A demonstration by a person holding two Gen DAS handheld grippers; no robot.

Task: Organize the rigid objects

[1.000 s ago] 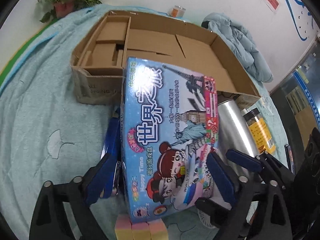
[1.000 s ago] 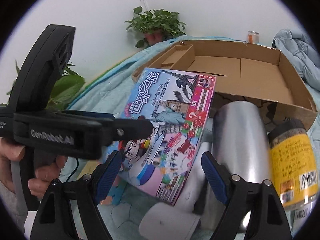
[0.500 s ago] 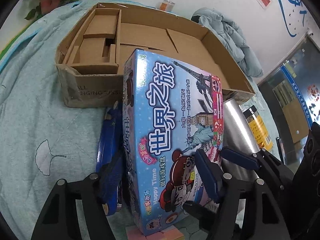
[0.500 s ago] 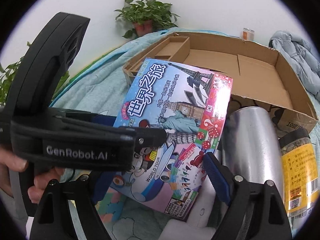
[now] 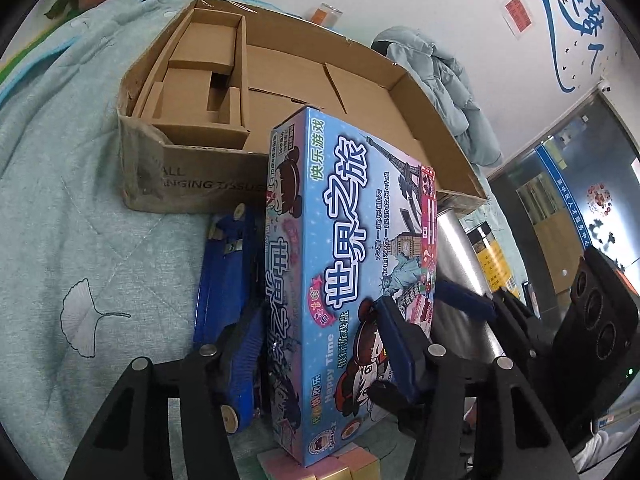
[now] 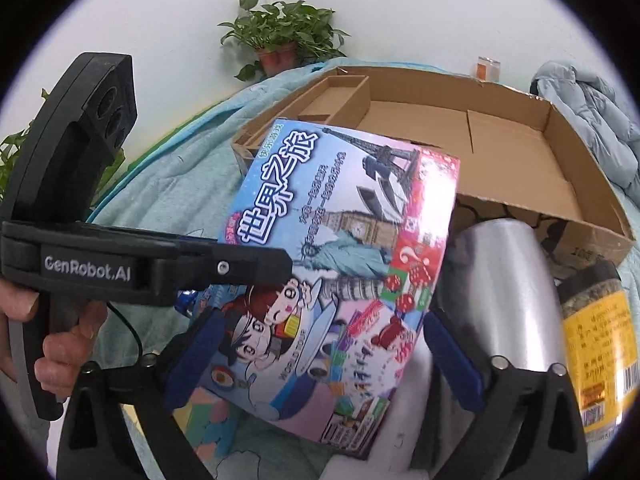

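Note:
A blue board-game box (image 5: 352, 264) with cartoon art stands tilted on its long edge, on the teal quilt (image 5: 60, 200) in front of an open cardboard carton (image 5: 288, 76). My left gripper (image 5: 324, 344) is closing on the box's near end, one pad on the side face and the other on the printed front. In the right wrist view the same game box (image 6: 340, 248) lies between the fingers of my right gripper (image 6: 324, 356). Those jaws are opening wide and do not touch it.
A blue toy car (image 5: 228, 292) lies left of the game box. A steel flask (image 6: 504, 288) and a yellow-labelled jar (image 6: 596, 340) lie to its right. Pastel blocks (image 5: 352, 464) sit at the near edge. A grey jacket (image 5: 440, 80) and a potted plant (image 6: 280, 40) are behind the carton.
The game box has tipped from lying flat to standing on its edge as the left jaws narrowed on it. The right jaws have spread wider.

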